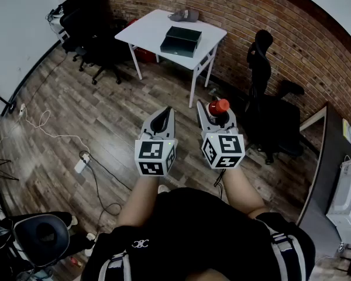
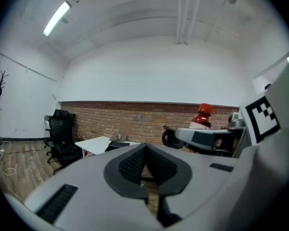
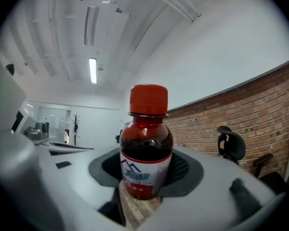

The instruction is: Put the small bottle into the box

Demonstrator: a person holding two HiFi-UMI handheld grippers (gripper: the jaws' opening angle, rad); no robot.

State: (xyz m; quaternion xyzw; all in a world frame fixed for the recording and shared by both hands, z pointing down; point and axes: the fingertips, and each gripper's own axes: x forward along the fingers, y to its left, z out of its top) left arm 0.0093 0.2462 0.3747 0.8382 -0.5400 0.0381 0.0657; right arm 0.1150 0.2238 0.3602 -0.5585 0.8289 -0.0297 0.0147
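Observation:
A small dark-red bottle (image 3: 145, 148) with a red cap (image 1: 219, 106) and a white label stands upright between the jaws of my right gripper (image 1: 213, 115), which is shut on it. The same small bottle (image 2: 202, 117) shows at the right of the left gripper view, above the right gripper. My left gripper (image 1: 162, 119) is held beside the right one, its jaws shut with nothing between them (image 2: 143, 165). The dark box (image 1: 181, 41) lies closed on a white table (image 1: 147, 29) far ahead, near the brick wall.
A grey cap (image 1: 184, 15) lies on the white table's far edge. Black office chairs (image 1: 90, 25) stand left of the table, another chair (image 1: 269, 113) at the right. Cables and a power strip (image 1: 81, 165) lie on the wooden floor.

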